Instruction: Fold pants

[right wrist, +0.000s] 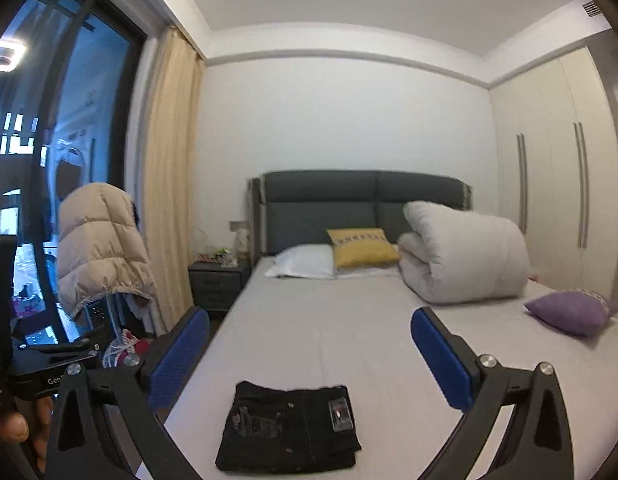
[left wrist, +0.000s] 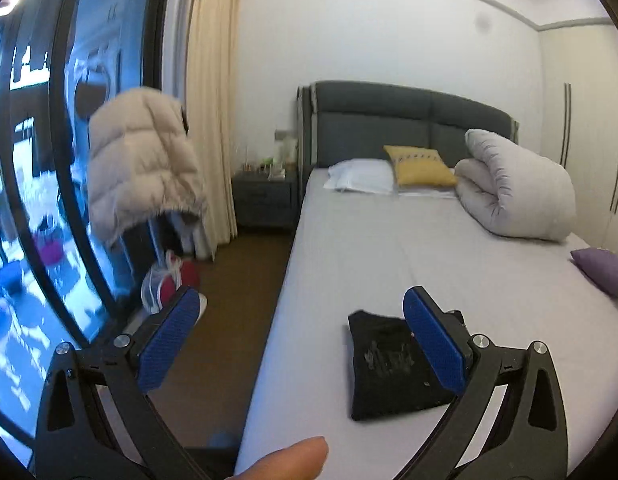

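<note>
Bedroom walls and a pale ceiling frame a wide bed (right wrist: 321,320) with a light grey sheet and a dark grey padded headboard (right wrist: 361,204) at its far end. Cream wardrobe doors (right wrist: 549,184) stand along the right, and a dark-framed window (right wrist: 61,128) with a beige curtain (right wrist: 169,168) runs down the left. A rolled white duvet (right wrist: 465,252) lies at the far right of the mattress, with a white pillow (right wrist: 305,266) and a yellow cushion (right wrist: 363,246) against the headboard. A beige puffer jacket (right wrist: 101,244) hangs near the window, left of the bed. A purple cushion (right wrist: 569,312) rests at the right edge of the mattress, and a small dark nightstand (right wrist: 217,284) sits at the far left of the bed.

Black pants (right wrist: 289,428) lie folded into a compact rectangle on the near part of the sheet, close to the left edge, flat and apart from both tools. The right gripper (right wrist: 309,360) hangs above them, blue pads spread wide, nothing between them. The left gripper (left wrist: 301,340) is likewise spread wide and empty, partly over the bed's left edge. A fingertip (left wrist: 293,458) shows at the very near edge.
</note>
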A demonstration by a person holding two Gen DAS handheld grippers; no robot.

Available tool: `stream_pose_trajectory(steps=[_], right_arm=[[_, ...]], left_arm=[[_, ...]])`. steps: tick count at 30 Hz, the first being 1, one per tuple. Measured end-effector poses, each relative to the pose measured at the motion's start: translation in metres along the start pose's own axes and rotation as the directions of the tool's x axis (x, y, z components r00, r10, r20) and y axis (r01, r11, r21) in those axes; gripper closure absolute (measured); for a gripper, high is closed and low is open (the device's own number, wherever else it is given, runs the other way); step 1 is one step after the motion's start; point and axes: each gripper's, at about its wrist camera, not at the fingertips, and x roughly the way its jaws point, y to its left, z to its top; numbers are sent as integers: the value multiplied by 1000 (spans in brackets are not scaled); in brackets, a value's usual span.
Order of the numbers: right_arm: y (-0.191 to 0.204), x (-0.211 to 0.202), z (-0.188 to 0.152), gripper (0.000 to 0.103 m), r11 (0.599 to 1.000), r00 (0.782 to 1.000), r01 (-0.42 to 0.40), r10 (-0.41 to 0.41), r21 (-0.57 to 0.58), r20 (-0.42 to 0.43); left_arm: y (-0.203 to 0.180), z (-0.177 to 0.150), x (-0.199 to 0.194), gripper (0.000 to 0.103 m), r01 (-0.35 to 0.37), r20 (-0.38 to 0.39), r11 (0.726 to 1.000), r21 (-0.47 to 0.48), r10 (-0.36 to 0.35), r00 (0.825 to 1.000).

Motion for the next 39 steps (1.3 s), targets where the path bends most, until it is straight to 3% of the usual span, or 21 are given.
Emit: stream_pose_trajectory(steps=[6, 16, 39], right_arm=[[0, -12, -12, 0, 998, 991, 61, -64, -36, -115], [-7, 8, -34, 0, 998, 961, 61, -59, -4, -270], [-11, 31, -55, 0, 999, 932, 42, -43, -11, -360]], left_arm=[[-4, -13, -1, 0, 32, -101, 999, 42, -28, 995], [-46, -53, 76, 0, 71, -192, 996, 62, -58, 980], [-48, -78, 137, 0, 70, -257, 996, 46, -56, 965]])
